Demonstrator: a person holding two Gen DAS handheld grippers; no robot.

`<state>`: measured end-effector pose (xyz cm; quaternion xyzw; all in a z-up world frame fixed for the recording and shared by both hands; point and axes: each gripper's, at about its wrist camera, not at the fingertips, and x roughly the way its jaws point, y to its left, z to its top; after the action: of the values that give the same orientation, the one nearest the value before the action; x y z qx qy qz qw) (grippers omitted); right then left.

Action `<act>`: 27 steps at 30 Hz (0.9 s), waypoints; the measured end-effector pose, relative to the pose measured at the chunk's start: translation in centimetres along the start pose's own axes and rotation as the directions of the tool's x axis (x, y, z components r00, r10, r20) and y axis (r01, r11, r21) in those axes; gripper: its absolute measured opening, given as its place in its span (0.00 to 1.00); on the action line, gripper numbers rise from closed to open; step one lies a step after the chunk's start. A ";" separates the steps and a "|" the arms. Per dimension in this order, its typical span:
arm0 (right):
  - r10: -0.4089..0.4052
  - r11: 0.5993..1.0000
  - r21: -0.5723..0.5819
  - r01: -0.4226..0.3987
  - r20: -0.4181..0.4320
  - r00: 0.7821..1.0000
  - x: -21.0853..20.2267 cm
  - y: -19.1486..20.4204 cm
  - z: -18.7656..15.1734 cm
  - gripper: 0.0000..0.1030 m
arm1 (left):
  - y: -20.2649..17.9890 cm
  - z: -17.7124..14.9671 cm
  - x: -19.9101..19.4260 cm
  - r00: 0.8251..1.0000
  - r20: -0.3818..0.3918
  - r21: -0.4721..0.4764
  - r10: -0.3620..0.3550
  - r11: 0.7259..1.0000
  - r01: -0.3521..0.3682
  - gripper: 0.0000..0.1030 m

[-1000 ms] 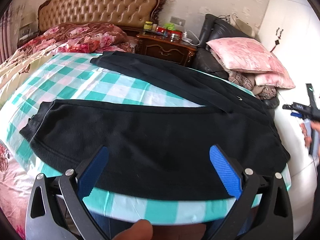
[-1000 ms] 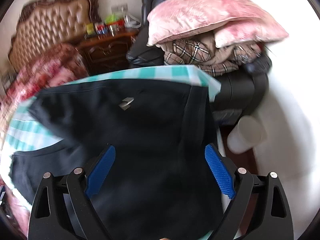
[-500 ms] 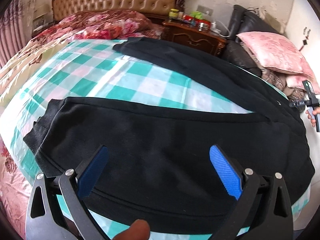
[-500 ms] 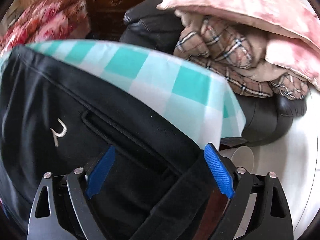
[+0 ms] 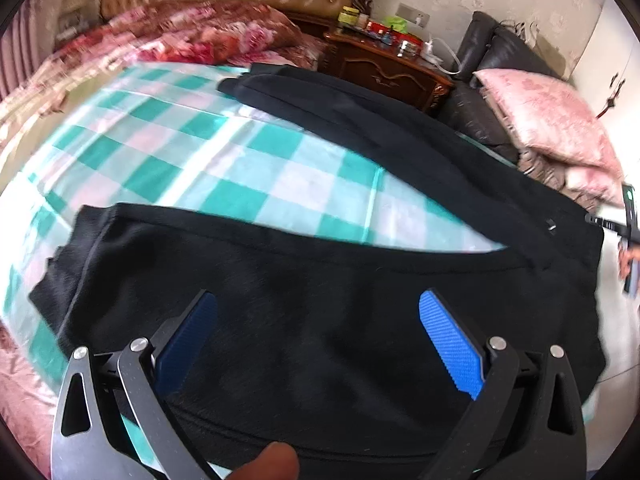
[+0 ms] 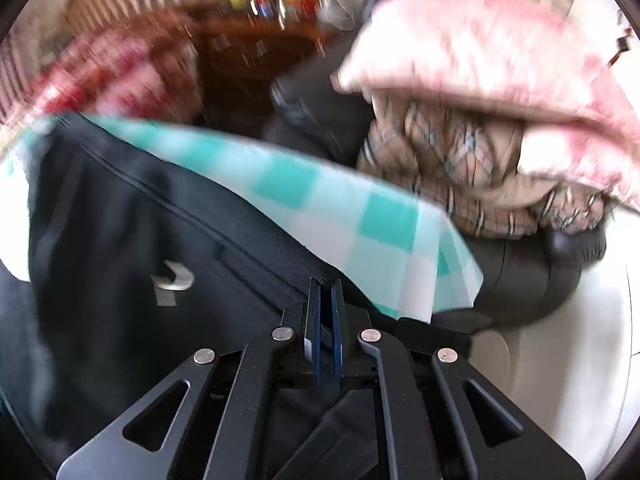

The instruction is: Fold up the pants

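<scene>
Pants (image 5: 320,312), black, lay spread with 2 legs apart on the green checked cloth (image 5: 224,168) covering the table. A bed (image 5: 192,40), nightstand (image 5: 384,68) and pink pillow (image 5: 548,120) stood behind. The left gripper (image 5: 318,344) hovered over the near leg, jaws wide, nothing between them. The right gripper (image 6: 325,300) was clamped on the pants' waistband edge (image 6: 280,268) at the table corner.

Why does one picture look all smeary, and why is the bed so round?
Right wrist view: motion blur smears the pink pillow and the nightstand; only the right gripper looks sharp. Left wrist view: the fisheye lens bulges the checked sheet, and the pants blur slightly.
</scene>
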<state>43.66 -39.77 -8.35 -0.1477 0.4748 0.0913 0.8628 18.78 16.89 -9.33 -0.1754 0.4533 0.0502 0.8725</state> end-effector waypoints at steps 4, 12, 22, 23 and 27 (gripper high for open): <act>0.056 0.997 -0.066 -0.048 0.134 0.989 -7.9 3.7 -2.6 0.07 | 0.9 3.4 0.0 0.994 0.001 -0.083 -0.111 0.990 0.110 0.98; 0.259 0.965 -0.121 -0.232 0.336 0.905 -21.5 12.2 -15.5 0.07 | 4.1 14.5 5.2 0.916 0.078 -0.291 -0.394 0.869 0.399 0.90; 0.301 0.952 -0.032 -0.305 0.292 0.908 -20.1 13.7 -20.0 0.07 | 4.9 21.8 18.0 0.893 -0.025 -0.488 -0.450 0.785 0.381 0.69; 0.302 0.951 -0.030 -0.306 0.289 0.909 -20.4 13.7 -20.6 0.07 | 4.8 22.0 18.6 0.897 -0.032 -0.488 -0.440 0.791 0.370 0.65; 0.297 0.954 -0.043 -0.297 0.268 0.916 -20.3 14.3 -21.3 0.07 | 3.5 23.7 20.5 0.894 -0.045 -0.489 -0.445 0.790 0.369 0.64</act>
<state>11.73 -33.98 -4.28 -0.0607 0.3687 0.2411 0.8957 48.23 27.05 -14.29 -0.4777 0.4463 -0.0456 0.7553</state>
